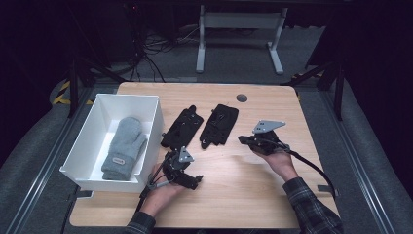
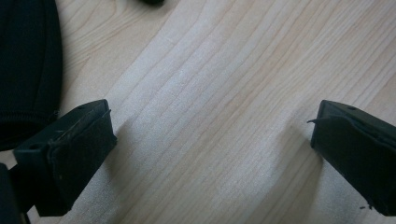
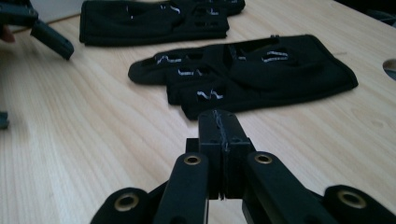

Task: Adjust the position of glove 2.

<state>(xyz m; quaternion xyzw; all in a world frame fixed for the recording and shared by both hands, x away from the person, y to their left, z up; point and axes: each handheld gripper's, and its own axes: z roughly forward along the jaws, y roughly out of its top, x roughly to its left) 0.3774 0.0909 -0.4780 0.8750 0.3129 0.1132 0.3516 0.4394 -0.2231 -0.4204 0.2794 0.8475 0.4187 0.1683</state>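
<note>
Two black gloves lie side by side mid-table, the left glove (image 1: 182, 127) and the right glove (image 1: 220, 124). A grey mitten (image 1: 124, 146) lies inside the white box (image 1: 146, 100) at the left. My left gripper (image 1: 194, 181) is low over bare wood in front of the gloves, open wide with nothing between its jaws (image 2: 210, 154); a black glove edge (image 2: 28, 70) shows at its left. My right gripper (image 1: 242, 139) is shut and empty, its tip (image 3: 219, 122) just short of the nearer glove (image 3: 252, 70), with the other glove (image 3: 154, 21) beyond.
The wooden table (image 1: 234, 195) has a round cable hole (image 1: 241, 97) near its far edge. The white box stands along the left edge. A desk frame and cables stand on the floor behind the table. Bare wood lies between the two hands.
</note>
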